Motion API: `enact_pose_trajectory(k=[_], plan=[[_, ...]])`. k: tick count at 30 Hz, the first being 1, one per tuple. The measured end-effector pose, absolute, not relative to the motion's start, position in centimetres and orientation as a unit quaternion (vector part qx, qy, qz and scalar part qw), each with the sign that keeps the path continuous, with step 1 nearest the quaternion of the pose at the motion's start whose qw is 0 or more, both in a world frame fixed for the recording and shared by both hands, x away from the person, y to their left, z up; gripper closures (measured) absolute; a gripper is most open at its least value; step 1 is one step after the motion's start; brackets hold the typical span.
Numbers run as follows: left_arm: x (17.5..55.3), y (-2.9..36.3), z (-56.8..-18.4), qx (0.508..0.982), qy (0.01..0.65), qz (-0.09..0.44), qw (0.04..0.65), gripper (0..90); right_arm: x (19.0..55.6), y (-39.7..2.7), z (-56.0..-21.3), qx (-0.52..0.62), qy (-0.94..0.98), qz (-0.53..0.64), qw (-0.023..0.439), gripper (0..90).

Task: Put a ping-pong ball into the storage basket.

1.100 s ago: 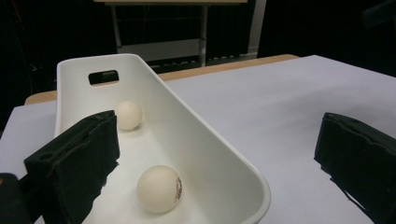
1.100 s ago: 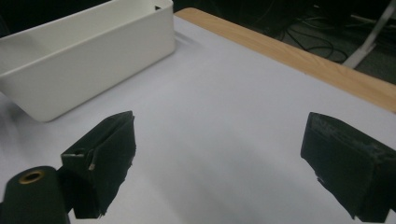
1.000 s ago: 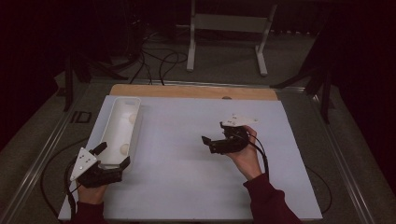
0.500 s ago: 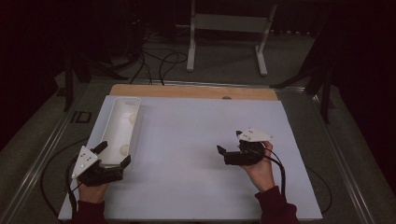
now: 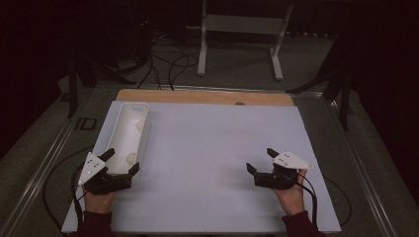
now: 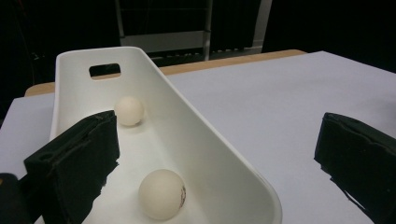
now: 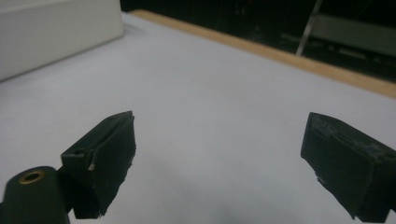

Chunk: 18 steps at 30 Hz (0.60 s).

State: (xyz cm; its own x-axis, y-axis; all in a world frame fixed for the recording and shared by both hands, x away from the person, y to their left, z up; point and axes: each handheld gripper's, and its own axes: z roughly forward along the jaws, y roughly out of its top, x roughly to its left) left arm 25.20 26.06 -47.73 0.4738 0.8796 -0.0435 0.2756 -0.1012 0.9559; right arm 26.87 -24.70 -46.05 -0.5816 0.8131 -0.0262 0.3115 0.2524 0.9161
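Dark floor and cables ring a white table [image 5: 212, 163] where a long white tray [image 5: 129, 136] lies at the left edge, two pale balls inside — near ball [image 6: 162, 193], far ball [image 6: 129, 110]. Left gripper [image 5: 118, 165] straddles the tray's near end, wide open and empty; right gripper [image 5: 262, 160] rests well apart, open too. Those balls look light, hard and slippery — pinch gently across the middle.

Dark room, lit tabletop
A white stand [image 5: 240, 37] and black cables [image 5: 165, 64] sit on grey floor [image 5: 316, 59] beyond the tabletop [image 5: 217, 148].
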Motion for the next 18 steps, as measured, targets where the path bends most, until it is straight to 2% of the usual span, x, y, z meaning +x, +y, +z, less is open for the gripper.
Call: enact_pose_trajectory(k=[11,18], plan=[[25.3,25.8,-47.6,0.685,0.419,0.291,0.521,0.8,24.9,-26.7,-46.8,0.380,0.714,0.511,0.291,9.8],[25.3,25.6,-47.5,0.687,0.417,0.291,0.520,0.8,23.8,-27.6,-47.3,0.376,0.708,0.520,0.295,9.7]])
